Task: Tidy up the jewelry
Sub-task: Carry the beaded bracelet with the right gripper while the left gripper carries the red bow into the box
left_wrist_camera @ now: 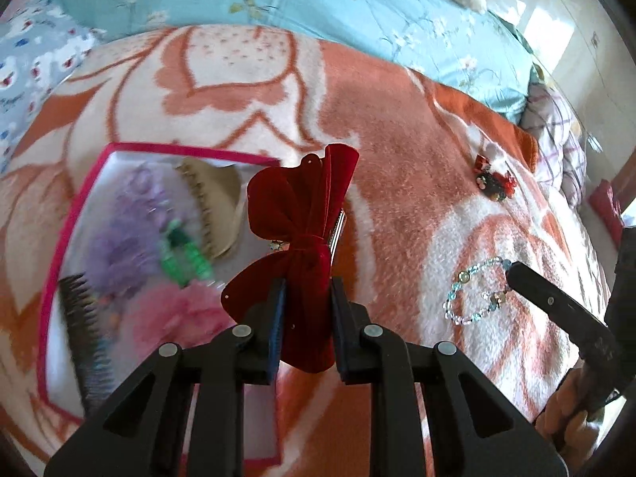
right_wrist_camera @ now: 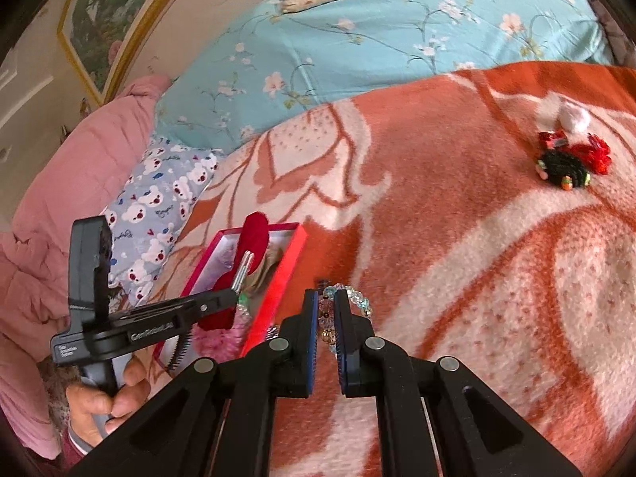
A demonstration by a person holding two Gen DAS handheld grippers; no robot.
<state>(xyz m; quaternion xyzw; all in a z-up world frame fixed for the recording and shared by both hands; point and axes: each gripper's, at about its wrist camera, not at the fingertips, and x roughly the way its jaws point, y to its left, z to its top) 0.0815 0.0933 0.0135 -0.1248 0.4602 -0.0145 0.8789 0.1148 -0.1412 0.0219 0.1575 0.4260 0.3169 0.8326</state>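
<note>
The left gripper (left_wrist_camera: 308, 302) pinches a dark red velvet bow hair clip (left_wrist_camera: 296, 218) by its lower loop, the pads pressing the fabric from both sides; the bow stands up above the fingers with the metal clip bar showing at its right side. In the right wrist view this gripper (right_wrist_camera: 234, 290) hangs over the pink-rimmed open cardboard box (left_wrist_camera: 119, 147), so the bow is above the box's near edge rather than resting in it. Inside the box lie a beige plastic claw clip (left_wrist_camera: 216, 202), a purple fluffy scrunchie (left_wrist_camera: 123, 246), a green beaded piece (left_wrist_camera: 187, 254), a pink fluffy scrunchie (left_wrist_camera: 175, 310) and a dark comb (left_wrist_camera: 85, 330) along the left wall; the contents are blurred.

The right gripper (right_wrist_camera: 326, 310) has its jaws pressed close on a clear and pale blue beaded bracelet (right_wrist_camera: 353, 298), which loops out beyond the fingertips just beside the box's red wall (right_wrist_camera: 274, 298). From the left wrist view the bracelet (left_wrist_camera: 473, 290) hangs from that gripper's tip over the orange-and-white floral fleece blanket (left_wrist_camera: 397, 139).

Well apart on the blanket sits a cluster of small red and black hair ornaments (right_wrist_camera: 572, 159) beside a white pompom (right_wrist_camera: 574, 117). Between that cluster and the grippers the blanket lies bare, ending at the pale blue floral sheet (right_wrist_camera: 357, 39).
</note>
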